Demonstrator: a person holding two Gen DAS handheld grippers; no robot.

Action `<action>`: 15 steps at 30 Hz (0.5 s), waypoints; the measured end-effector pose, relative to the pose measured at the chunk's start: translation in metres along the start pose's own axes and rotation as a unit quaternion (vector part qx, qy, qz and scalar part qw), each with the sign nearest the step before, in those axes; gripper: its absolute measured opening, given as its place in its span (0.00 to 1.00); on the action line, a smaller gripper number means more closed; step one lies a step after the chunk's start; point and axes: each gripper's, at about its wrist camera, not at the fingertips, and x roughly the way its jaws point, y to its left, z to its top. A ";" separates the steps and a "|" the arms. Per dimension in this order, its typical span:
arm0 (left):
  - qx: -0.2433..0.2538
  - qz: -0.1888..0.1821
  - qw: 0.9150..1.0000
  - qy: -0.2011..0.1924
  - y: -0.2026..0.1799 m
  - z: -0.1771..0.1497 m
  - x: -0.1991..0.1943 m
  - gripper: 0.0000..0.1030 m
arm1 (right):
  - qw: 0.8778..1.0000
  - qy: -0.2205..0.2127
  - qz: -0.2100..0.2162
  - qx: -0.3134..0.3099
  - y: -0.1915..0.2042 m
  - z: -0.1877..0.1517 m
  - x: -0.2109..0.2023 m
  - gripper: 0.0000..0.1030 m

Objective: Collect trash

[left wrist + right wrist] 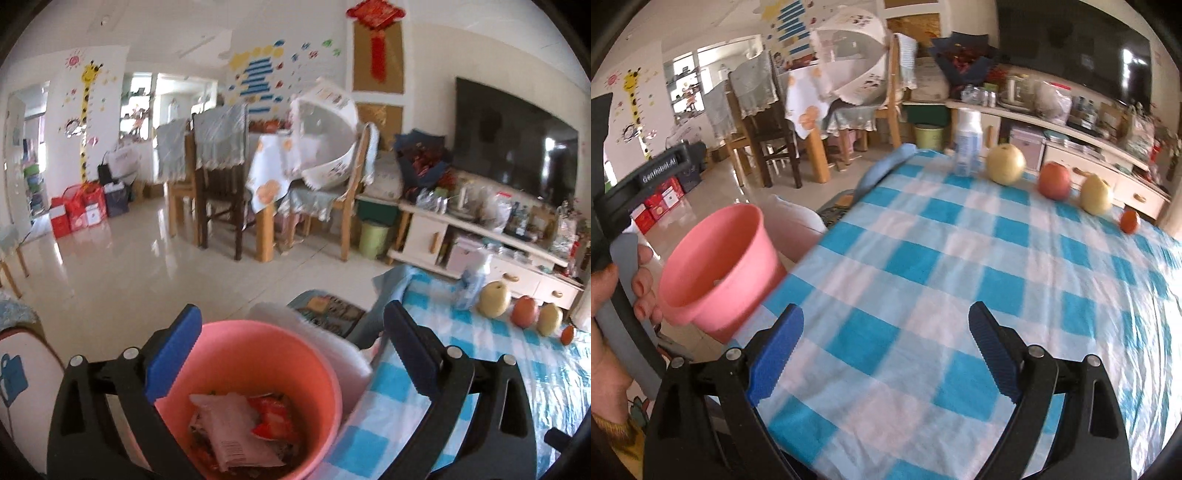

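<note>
Left claw (291, 350), left wrist view: blue pads spread wide, released, nothing between them; it hangs above the pink bin (258, 391).
Pink bin: sits below and beside the worktop's (461, 369) edge, mouth up. Inside lie crumpled wrappers (240, 432), one white with a barcode, one red and white.
Worktop: covered with a blue-and-white checked cloth. At its far edge stand a pale bottle (472, 280), blurred, then a row of fruit: a yellow pear (495, 299), a red apple (524, 312), a second yellow pear (549, 319) and a small orange fruit (568, 334).
White pad (325, 339): just behind the bin's rim, against the cloth's edge.

Right claw (886, 350), right wrist view: blue pads apart, released, empty, held over bare checked cloth (923, 295).
Pink bin (720, 269): left of the worktop, tilted toward the camera, contents mostly hidden.
Person's hand (613, 314): at the left edge, wrapped round the grey handle of the other tool, fingertips just beside the bin.
Bottle (967, 144) and the four fruit stand along the worktop's far edge.
</note>
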 end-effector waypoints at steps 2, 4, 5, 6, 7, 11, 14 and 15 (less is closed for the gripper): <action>0.004 -0.007 1.000 -0.007 -0.011 -0.002 -0.004 0.96 | 1.000 -0.005 -0.010 0.009 -0.013 -0.009 -0.012 0.87; 0.015 -0.025 1.000 -0.009 -0.026 -0.009 -0.010 0.96 | 1.000 -0.008 -0.015 0.015 -0.023 -0.015 -0.022 0.87; 0.028 -0.033 0.999 -0.010 -0.035 -0.014 -0.014 0.96 | 1.000 -0.010 -0.021 0.017 -0.029 -0.018 -0.027 0.87; 0.040 -0.038 0.998 -0.009 -0.043 -0.018 -0.018 0.96 | 0.999 -0.014 -0.029 0.019 -0.035 -0.021 -0.034 0.87; 0.053 -0.042 0.998 -0.008 -0.051 -0.022 -0.021 0.96 | 0.999 -0.017 -0.033 0.022 -0.040 -0.023 -0.038 0.88; 0.099 -0.058 0.993 -0.021 -0.085 -0.035 -0.042 0.96 | 0.997 -0.027 -0.054 0.039 -0.066 -0.036 -0.063 0.91; 0.126 -0.087 0.988 -0.016 -0.112 -0.046 -0.062 0.96 | 0.995 -0.037 -0.080 0.043 -0.084 -0.046 -0.085 0.91; 0.131 -0.092 0.987 -0.015 -0.117 -0.048 -0.068 0.96 | 0.994 -0.041 -0.090 0.045 -0.090 -0.051 -0.094 0.91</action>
